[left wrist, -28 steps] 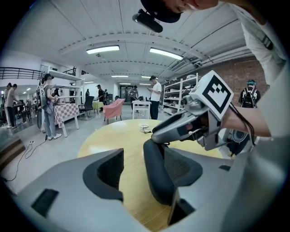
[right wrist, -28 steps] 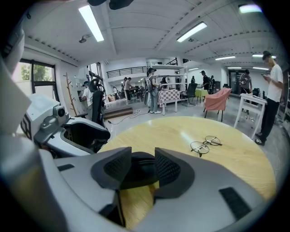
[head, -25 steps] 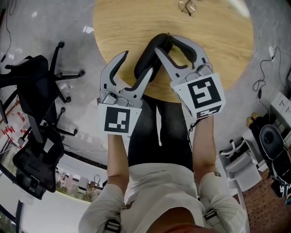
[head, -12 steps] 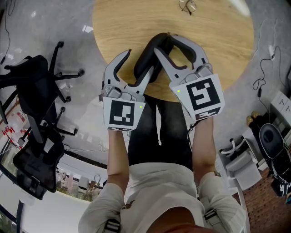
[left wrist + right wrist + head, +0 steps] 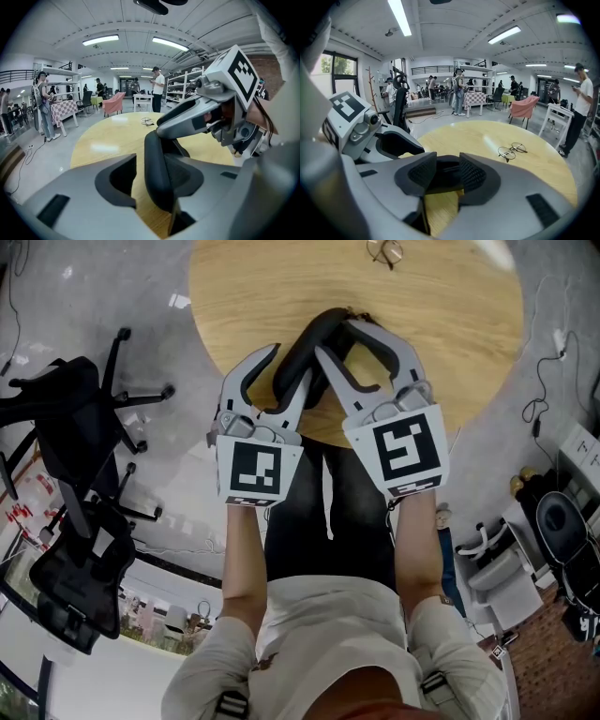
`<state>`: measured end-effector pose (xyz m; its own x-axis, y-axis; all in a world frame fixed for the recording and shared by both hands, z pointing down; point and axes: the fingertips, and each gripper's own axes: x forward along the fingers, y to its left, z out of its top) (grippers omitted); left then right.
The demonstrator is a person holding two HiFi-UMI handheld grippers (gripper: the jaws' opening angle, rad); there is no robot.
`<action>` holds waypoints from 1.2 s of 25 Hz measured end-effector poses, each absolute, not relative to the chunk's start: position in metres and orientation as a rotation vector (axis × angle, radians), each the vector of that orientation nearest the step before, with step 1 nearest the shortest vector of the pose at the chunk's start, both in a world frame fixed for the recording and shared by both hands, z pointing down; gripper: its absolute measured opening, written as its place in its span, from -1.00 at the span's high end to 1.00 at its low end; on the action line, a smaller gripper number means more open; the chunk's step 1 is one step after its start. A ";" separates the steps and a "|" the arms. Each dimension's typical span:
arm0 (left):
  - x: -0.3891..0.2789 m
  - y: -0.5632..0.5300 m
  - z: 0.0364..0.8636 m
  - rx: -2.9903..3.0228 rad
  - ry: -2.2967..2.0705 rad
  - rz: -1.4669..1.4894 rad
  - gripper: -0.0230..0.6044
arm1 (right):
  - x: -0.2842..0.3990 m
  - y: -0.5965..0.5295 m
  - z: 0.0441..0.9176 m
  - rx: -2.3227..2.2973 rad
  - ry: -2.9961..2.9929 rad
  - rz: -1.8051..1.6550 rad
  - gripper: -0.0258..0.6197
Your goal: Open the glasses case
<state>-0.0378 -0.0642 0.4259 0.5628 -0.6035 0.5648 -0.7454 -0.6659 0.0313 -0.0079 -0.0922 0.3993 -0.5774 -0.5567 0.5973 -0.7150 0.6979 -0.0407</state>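
Observation:
A black glasses case (image 5: 305, 352) lies on the round wooden table (image 5: 450, 324) near its front edge. My right gripper (image 5: 337, 334) is shut on the case's far end; in the right gripper view both pads press the case (image 5: 440, 180). My left gripper (image 5: 286, 367) straddles the near end. Its jaws have just been closing with the case (image 5: 154, 173) between them. The right pad (image 5: 187, 176) lies against the case, while bare wood shows between the case and the left pad (image 5: 117, 176). The case's lid looks closed.
A pair of wire-rimmed glasses (image 5: 385, 252) lies at the table's far edge, also visible as glasses (image 5: 512, 150). Black office chairs (image 5: 66, 427) stand on the floor to the left. Cables and bins (image 5: 553, 521) sit at the right. People stand far behind the table.
My left gripper has shifted slightly forward and right along the case, and its jaws have narrowed around it. The right gripper keeps its hold and has barely moved.

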 end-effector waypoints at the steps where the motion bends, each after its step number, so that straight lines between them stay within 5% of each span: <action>1: -0.036 -0.063 0.426 2.536 -1.112 0.770 0.38 | -0.007 -0.091 0.399 0.971 -2.344 0.369 0.41; 30: -0.057 -0.078 0.443 2.358 -1.210 0.730 0.67 | 0.015 -0.068 0.403 0.996 -2.328 0.362 0.54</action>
<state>-0.0566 -0.0777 0.4432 0.4915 -0.6251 0.6064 -0.8281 -0.5511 0.1031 0.0145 -0.0677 0.4031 -0.5564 -0.5725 0.6022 -0.7281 0.6851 -0.0215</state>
